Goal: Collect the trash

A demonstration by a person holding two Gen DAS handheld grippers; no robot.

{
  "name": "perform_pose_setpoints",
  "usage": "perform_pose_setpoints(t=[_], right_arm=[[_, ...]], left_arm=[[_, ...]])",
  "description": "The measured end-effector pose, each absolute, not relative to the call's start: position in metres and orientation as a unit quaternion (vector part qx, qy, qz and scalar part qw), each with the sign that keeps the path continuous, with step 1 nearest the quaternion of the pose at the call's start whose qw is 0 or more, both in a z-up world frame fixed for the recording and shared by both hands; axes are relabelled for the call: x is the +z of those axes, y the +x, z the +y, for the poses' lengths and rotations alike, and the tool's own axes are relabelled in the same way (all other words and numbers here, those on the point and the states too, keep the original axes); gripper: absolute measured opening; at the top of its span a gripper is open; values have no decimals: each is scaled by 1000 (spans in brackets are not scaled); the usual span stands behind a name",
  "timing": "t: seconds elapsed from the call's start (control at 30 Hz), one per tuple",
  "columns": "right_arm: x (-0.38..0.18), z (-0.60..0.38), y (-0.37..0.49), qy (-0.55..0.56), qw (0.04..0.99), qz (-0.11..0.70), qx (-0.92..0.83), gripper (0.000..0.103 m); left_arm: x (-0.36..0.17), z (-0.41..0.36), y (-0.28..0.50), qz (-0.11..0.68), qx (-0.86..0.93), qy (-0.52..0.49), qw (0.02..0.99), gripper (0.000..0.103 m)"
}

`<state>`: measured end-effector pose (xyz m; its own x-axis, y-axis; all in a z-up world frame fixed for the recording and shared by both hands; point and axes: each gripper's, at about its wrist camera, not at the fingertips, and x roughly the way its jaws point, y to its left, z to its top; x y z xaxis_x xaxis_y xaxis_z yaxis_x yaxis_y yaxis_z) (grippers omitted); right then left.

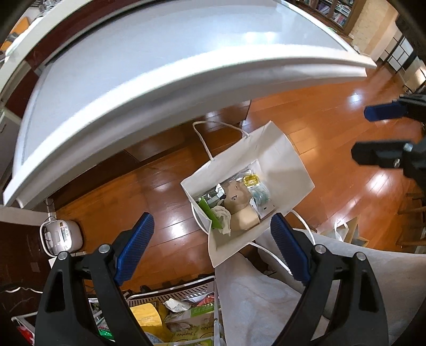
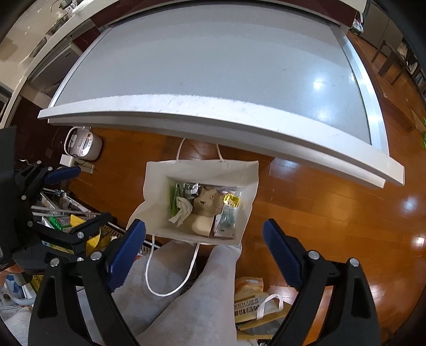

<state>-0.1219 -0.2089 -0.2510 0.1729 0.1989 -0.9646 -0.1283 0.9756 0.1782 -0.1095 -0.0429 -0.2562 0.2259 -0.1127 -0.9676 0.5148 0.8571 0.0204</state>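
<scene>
Glossy wooden floor (image 2: 319, 199) bears a white paper bag (image 2: 157, 191) of seemingly crumpled wrappers (image 2: 183, 210).

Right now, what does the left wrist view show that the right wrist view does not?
Only the left wrist view shows bookshelves in the far corner. Only the right wrist view shows the kitchen counter and a printed paper bag on the floor. Both show the white paper bag of trash, the white table, the rice cooker and both open hand-held grippers.

Black-framed hand-held gripper (image 2: 204, 250), ribbed blue pads (image 2: 125, 255), silver screws; grey trousers (image 2: 202, 298).
</scene>
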Motion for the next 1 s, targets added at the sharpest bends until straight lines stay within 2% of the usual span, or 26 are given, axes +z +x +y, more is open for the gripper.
perform_pose_setpoints(t=[0.2, 0.27, 0.43, 1.0], right_arm=[[-228, -211, -125, 24, 783, 613, 100, 89], [-226, -213, -122, 37, 781, 616, 96, 95], [-215, -214, -118, 62, 785, 609, 100, 99], [-125, -215, -89, 63, 870, 482, 81, 99]], left_arm=[[-216, -32, -108, 556, -183, 137, 799, 91], [-211, -29, -105, 556, -173, 126, 803, 94], [-193, -24, -99, 538, -151, 106, 823, 94], [-116, 3, -62, 435, -68, 17, 898, 94]])
